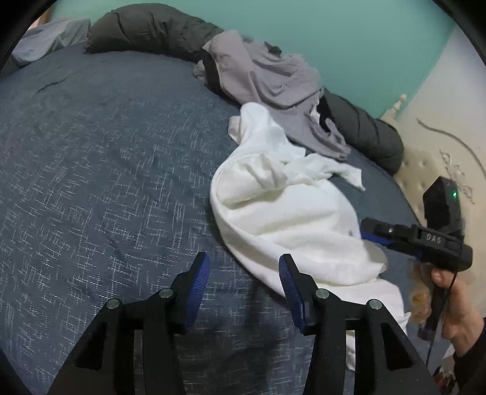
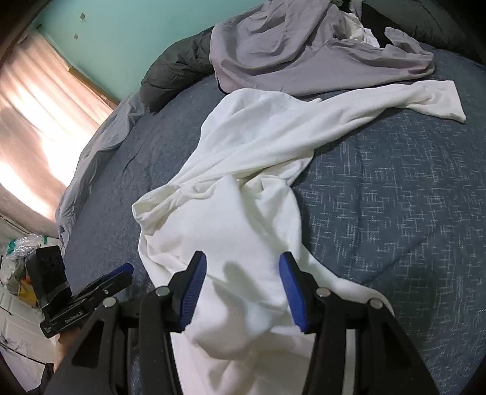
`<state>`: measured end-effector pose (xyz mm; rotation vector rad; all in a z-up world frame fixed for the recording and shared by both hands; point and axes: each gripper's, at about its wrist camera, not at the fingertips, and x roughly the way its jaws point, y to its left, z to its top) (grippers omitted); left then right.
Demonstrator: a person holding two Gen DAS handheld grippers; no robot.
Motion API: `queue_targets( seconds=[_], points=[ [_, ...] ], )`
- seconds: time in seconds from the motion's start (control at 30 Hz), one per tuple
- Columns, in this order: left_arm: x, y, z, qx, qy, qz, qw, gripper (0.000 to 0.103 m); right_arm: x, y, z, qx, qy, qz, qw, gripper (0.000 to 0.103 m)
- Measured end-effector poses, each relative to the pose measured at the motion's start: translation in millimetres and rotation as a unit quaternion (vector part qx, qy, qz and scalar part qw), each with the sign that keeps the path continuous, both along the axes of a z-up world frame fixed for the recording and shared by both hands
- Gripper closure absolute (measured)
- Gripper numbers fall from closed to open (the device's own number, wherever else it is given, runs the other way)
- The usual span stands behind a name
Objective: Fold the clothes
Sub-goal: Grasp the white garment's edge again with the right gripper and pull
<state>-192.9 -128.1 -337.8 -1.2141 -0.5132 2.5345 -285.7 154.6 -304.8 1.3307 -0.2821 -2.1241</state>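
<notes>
A crumpled white long-sleeved garment (image 1: pixel 288 206) (image 2: pixel 243 152) lies on the dark blue bedspread (image 1: pixel 91 152) (image 2: pixel 395 197), one sleeve stretched toward the far right in the right wrist view. My left gripper (image 1: pixel 244 273) is open over bare bedspread, its right finger just beside the garment's near edge. My right gripper (image 2: pixel 243 279) is open, hovering over the garment's near end, with white cloth bulging up between its fingers and not pinched. In the left wrist view the right gripper (image 1: pixel 369 229) comes in from the right edge, at the garment's side.
A grey garment (image 1: pixel 264 76) (image 2: pixel 303 51) is heaped behind the white one, against a dark rolled quilt (image 1: pixel 152 27) (image 2: pixel 173 73). A cream tufted headboard (image 1: pixel 419 170) borders the bed. A person's hand (image 1: pixel 455 303) holds the right gripper. A sunlit curtain (image 2: pixel 36 121) hangs at the far left.
</notes>
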Motion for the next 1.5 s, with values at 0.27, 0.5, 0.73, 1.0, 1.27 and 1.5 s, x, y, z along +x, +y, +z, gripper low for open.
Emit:
queue_targets(
  seconds=[0.27, 0.5, 0.73, 1.0, 1.27, 1.5],
  points=[
    [-1.5, 0.2, -5.6, -0.001, -0.015, 0.003, 0.9999, 0.022, -1.0, -13.6, -6.0, 0.019, 0.012, 0.042, 0.999, 0.098],
    [-0.9, -3.0, -5.9, -0.001, -0.021, 0.017, 0.9996, 0.009, 4.6, 21.8, 20.4, -0.01, 0.052, 0.019, 0.998, 0.102],
    [-0.7, -4.6, -3.5, 0.003, -0.021, 0.04, 0.999, 0.005, 10.6, 87.3, 45.7, 0.002, 0.087, -0.045, 0.995, 0.102],
    [3.5, 8.9, 3.7, -0.047, 0.011, 0.032, 0.9983, 0.005, 25.9, 162.7, 49.5, 0.034, 0.106, -0.112, 0.987, 0.102],
    [2.6, 7.2, 0.0, -0.058, 0.002, 0.051, 0.997, 0.005, 32.5, 215.8, 41.9, 0.066, 0.103, -0.159, 0.98, 0.102],
    [3.8, 6.6, -3.3, -0.067, -0.005, 0.047, 0.9966, 0.005, 30.2, 247.0, 27.7, 0.09, 0.083, -0.199, 0.972, 0.102]
  ],
)
